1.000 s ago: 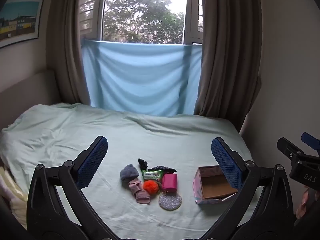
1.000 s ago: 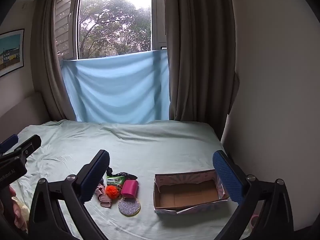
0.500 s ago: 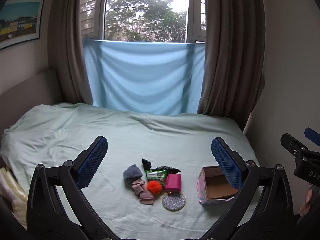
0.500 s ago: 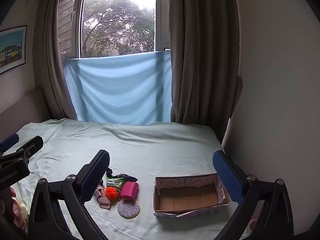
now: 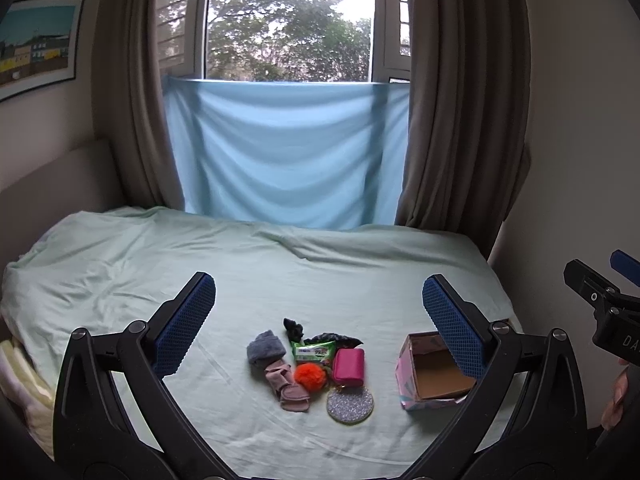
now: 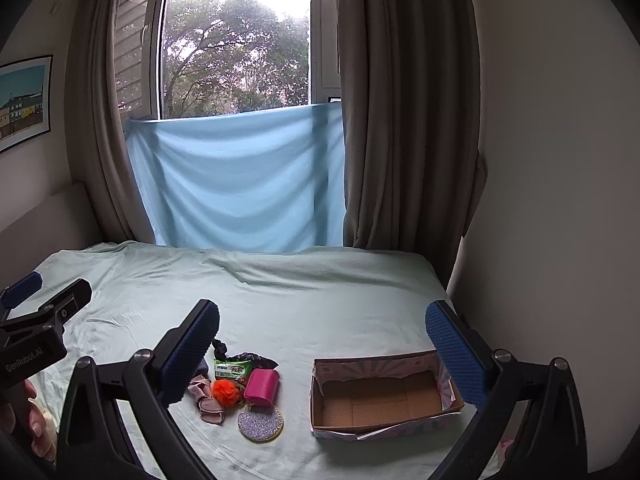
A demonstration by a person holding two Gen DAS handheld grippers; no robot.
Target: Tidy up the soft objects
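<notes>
A small pile lies on the pale green bed sheet (image 5: 320,280): a grey rolled sock (image 5: 265,351), a pink sandal (image 5: 289,387), an orange pom-pom (image 5: 310,376), a magenta pouch (image 5: 349,366), a green wipes pack (image 5: 313,351), dark fabric (image 5: 294,329) and a glittery round disc (image 5: 350,404). An open cardboard box (image 5: 434,376) sits to their right, empty inside (image 6: 380,398). My left gripper (image 5: 318,322) is open, held above and short of the pile. My right gripper (image 6: 322,350) is open, above and short of the box and the pile (image 6: 244,384).
The bed's right edge runs along a wall (image 6: 560,200). Brown curtains (image 5: 460,120) and a blue cloth (image 5: 288,156) hang over the window behind the bed. Yellow bedding (image 5: 28,384) lies at the left edge. Each gripper shows at the edge of the other's view.
Both grippers have drawn back and risen a little; the pile and box sit slightly farther off and lower in view. Nothing was touched.
</notes>
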